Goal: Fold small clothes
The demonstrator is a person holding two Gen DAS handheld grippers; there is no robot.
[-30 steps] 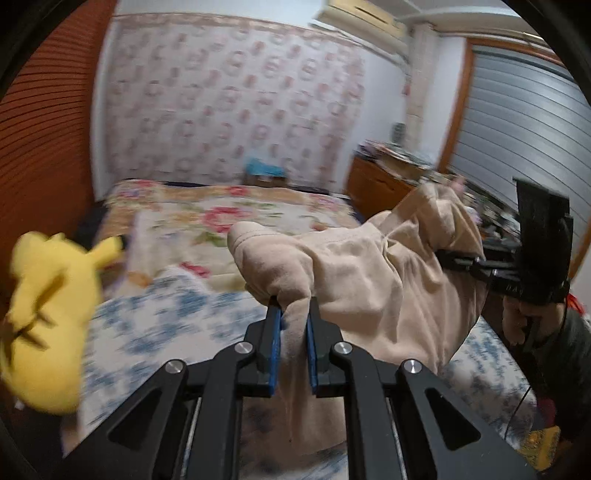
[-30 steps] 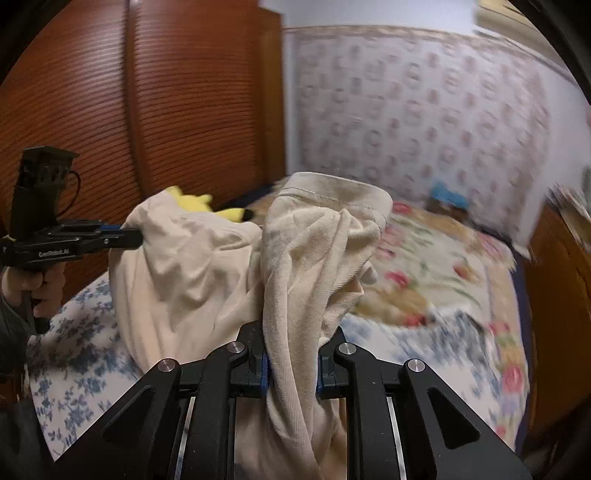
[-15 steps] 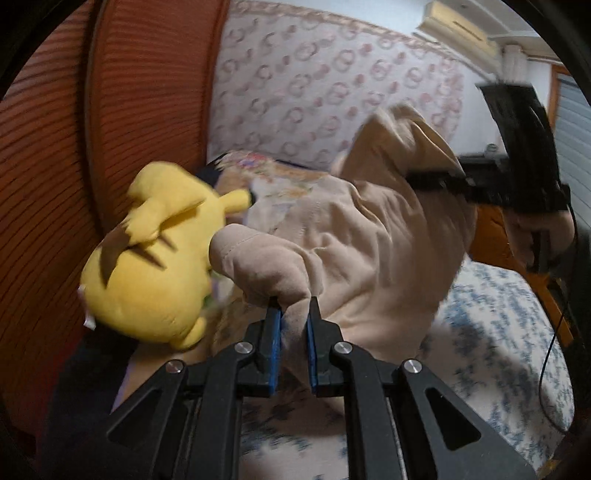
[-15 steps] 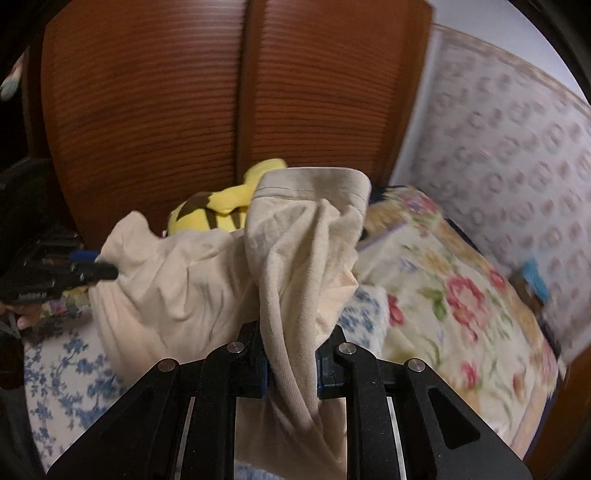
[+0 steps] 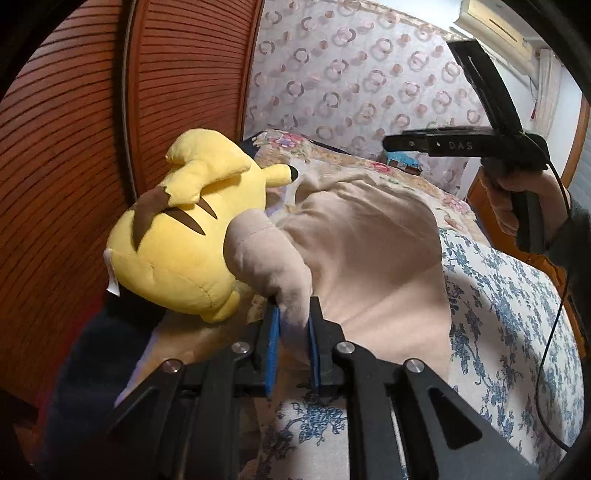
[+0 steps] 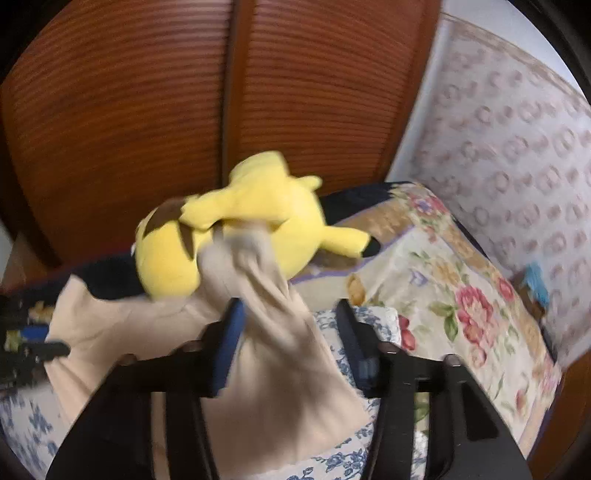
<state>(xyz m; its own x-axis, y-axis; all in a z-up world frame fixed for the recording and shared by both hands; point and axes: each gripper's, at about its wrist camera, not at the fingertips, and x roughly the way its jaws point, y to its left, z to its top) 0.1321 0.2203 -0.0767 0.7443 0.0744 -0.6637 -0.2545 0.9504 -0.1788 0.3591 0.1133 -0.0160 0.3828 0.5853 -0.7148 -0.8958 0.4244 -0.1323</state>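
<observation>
Bedroom setting: reddish-brown louvred wardrobe doors [image 6: 258, 92] behind, ring-patterned wallpaper [image 5: 369, 85] on the far wall, wall-mounted air conditioner [image 5: 495, 22] at upper right in the left wrist view. Bed [image 6: 461, 295] carries a floral quilt in cream, pink and gold, with a blue-and-white floral cover [image 5: 517, 314] over its near part. Beige garment [image 5: 369, 251], small, soft knit, lies draped on the bed, one bunched end against a yellow plush toy [image 5: 184, 240] with brown stripes and a black-tipped ear; the toy rests at the bed edge by the wardrobe. Left gripper [image 5: 293, 325]: blue pads pinching a bunched fold of the beige garment, jaws just beginning to open yet cloth still pressed between them. Right gripper [image 6: 288, 332]: jaws opening, standing well apart; a twisted length of the garment runs up between them, touching the left-hand pad only, picture blurred. Hand [image 5: 517, 199] grasping the right gripper's handle shows in the left wrist view, cable trailing below.
</observation>
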